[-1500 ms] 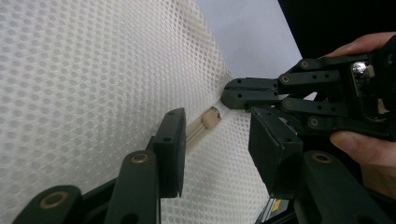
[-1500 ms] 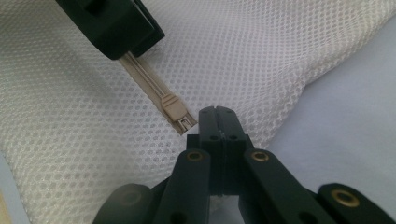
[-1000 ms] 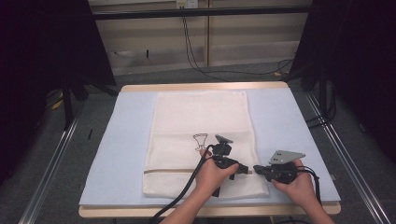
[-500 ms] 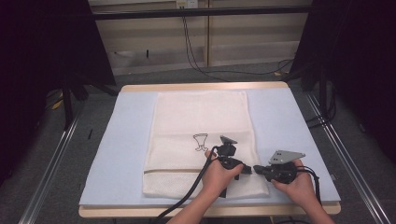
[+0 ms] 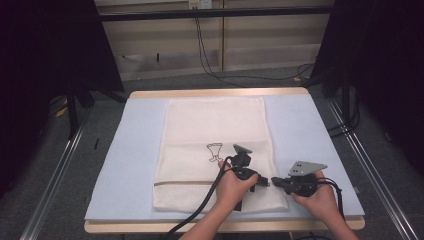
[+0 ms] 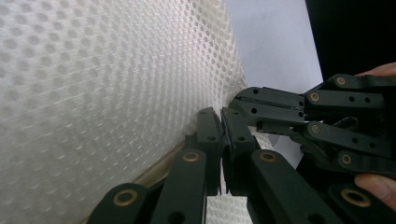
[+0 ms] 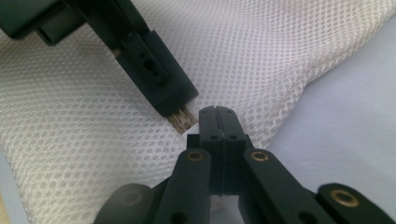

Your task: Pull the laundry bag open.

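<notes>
A white mesh bag lies flat on the pale blue mat, with a tan zipper line across its near end. My left gripper lies at the bag's near right edge. Its jaws have just been closing and stand shut, with a small tan ribbed piece at their tips. Tip to tip with it, my right gripper is shut on the mesh edge, and the mesh bulges up around it. The right gripper's jaws also appear in the left gripper view.
A small black drawing is printed on the bag's middle. The table's wooden front edge runs just below the hands. Metal rails flank the table, and cables hang at the back wall.
The left gripper's jaws have closed at the bag's near right edge. Both hands have stayed where they were, and the bag has not shifted.
</notes>
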Available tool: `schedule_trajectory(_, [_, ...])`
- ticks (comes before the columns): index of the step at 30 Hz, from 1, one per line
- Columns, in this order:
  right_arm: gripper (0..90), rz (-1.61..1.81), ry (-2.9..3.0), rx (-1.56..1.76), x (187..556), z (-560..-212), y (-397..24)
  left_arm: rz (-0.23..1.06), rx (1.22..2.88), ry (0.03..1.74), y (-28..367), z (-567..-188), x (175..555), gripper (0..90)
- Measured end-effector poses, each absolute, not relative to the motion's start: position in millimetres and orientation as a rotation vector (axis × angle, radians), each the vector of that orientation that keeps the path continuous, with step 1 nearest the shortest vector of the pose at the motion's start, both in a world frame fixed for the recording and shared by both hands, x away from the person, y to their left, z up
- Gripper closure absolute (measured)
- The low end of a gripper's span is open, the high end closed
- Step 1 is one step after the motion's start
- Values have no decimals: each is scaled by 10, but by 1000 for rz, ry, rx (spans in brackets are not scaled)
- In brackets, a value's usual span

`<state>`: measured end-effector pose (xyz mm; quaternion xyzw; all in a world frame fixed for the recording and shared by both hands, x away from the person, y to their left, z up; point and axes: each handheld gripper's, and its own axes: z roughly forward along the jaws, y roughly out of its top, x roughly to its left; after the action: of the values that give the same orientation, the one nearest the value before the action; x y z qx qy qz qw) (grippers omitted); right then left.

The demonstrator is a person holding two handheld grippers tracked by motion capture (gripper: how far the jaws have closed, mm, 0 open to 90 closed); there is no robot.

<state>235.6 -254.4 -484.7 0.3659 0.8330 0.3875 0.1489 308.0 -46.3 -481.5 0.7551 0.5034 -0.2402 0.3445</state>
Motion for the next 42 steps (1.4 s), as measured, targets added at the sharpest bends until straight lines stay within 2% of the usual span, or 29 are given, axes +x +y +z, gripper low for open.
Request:
schedule_trajectory(30, [900, 1132, 2395, 1070, 2361, -4853, -2558, -631, 1971, 1334, -5, -4700, 3163, 874])
schedule_trajectory(42, [900, 1134, 2395, 1073, 2360, -4854, -2560, -625, 1973, 1334, 45, -4683, 3165, 874])
